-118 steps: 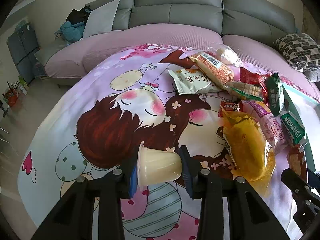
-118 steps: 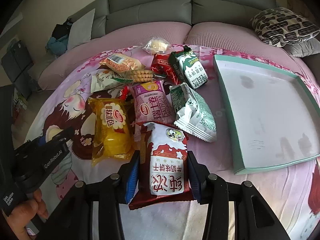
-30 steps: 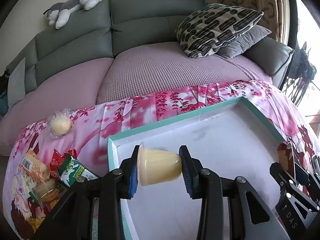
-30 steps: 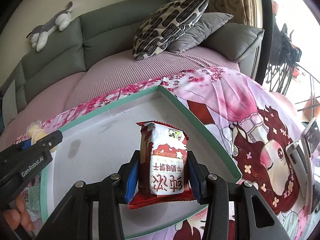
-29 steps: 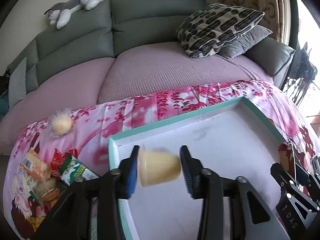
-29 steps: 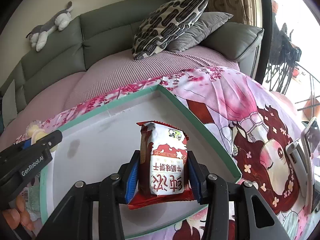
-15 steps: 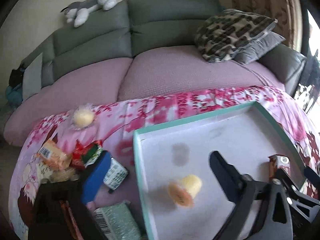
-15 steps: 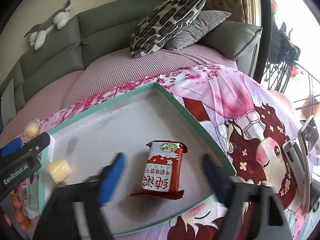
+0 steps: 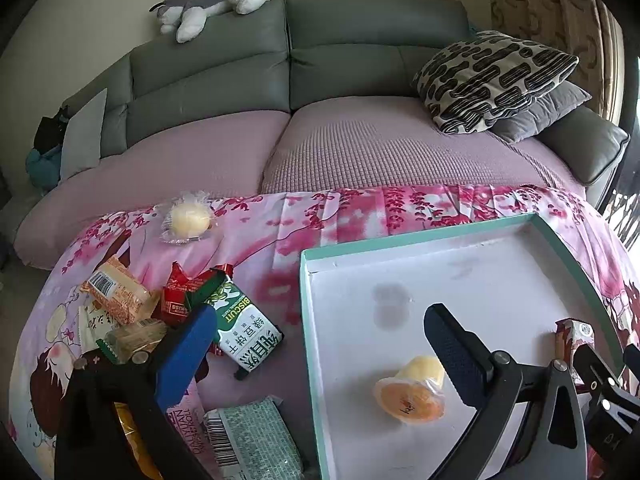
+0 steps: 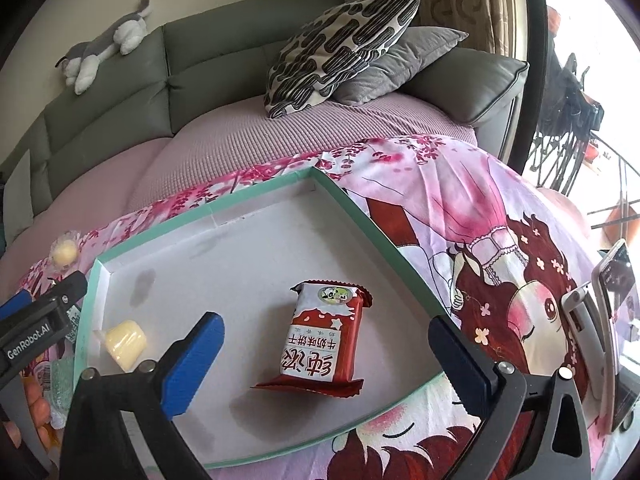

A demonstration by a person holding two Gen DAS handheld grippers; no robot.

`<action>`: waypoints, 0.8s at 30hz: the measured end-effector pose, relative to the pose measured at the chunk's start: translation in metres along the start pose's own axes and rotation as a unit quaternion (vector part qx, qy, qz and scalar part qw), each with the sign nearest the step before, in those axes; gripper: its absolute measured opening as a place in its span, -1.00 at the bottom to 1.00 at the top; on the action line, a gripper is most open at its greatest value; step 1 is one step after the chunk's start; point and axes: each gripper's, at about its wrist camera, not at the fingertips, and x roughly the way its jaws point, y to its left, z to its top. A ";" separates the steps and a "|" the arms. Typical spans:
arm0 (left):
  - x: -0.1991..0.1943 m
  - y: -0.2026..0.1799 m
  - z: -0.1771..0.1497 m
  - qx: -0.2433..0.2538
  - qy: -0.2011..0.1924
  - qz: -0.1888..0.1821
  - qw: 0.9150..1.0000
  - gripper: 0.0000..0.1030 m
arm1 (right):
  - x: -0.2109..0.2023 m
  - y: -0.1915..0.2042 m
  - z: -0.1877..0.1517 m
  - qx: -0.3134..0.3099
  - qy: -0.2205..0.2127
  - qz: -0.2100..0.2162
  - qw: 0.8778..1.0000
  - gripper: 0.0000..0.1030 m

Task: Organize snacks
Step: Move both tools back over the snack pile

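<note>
Teal-rimmed tray (image 9: 416,236) holds your jelly cup (image 9: 412,390) on its side and red biscuit packet (image 10: 326,340) lying flat; your left gripper (image 9: 320,356) and right gripper (image 10: 324,364) have just spread wide, gripping nothing.

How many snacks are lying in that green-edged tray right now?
2. A yellow jelly cup lies on its side near the tray's left wall; a red-and-white biscuit packet lies nearer the middle. Nothing else shows inside.
</note>
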 end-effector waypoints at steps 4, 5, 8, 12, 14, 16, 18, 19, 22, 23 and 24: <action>-0.005 0.001 0.000 -0.001 -0.006 -0.004 1.000 1.00 | -0.002 -0.001 0.000 -0.001 -0.005 0.004 1.000 1.00; -0.006 0.002 0.000 -0.002 -0.007 -0.007 1.000 1.00 | -0.003 0.000 0.000 -0.003 -0.005 0.006 1.000 1.00; -0.011 0.006 -0.002 -0.005 -0.010 -0.013 1.000 1.00 | -0.006 0.005 0.000 -0.013 -0.005 0.007 1.000 1.00; -0.021 0.018 -0.004 -0.011 -0.016 -0.012 1.000 1.00 | -0.009 0.008 -0.002 -0.011 0.001 0.015 1.000 1.00; -0.028 0.026 -0.005 -0.015 -0.019 -0.010 1.000 1.00 | -0.010 0.009 -0.003 -0.007 0.010 0.018 1.000 1.00; -0.035 0.036 -0.007 -0.023 -0.023 -0.007 0.999 1.00 | -0.012 0.012 -0.005 -0.009 0.016 0.016 1.000 1.00; -0.041 0.047 -0.010 -0.033 -0.026 -0.003 0.999 1.00 | -0.016 0.014 -0.006 -0.009 0.016 0.012 1.000 1.00; -0.044 0.054 -0.011 -0.040 -0.026 -0.001 0.999 1.00 | -0.018 0.015 -0.007 -0.007 0.016 0.013 1.000 1.00; -0.051 0.070 -0.016 -0.056 -0.027 0.004 0.998 1.00 | -0.024 0.019 -0.008 0.001 0.013 0.025 1.000 1.00; -0.052 0.074 -0.018 -0.059 -0.026 0.005 0.998 1.00 | -0.026 0.021 -0.009 0.002 0.012 0.029 1.000 1.00; -0.055 0.080 -0.020 -0.064 -0.024 0.009 0.998 1.00 | -0.028 0.025 -0.010 0.001 0.011 0.032 0.999 1.00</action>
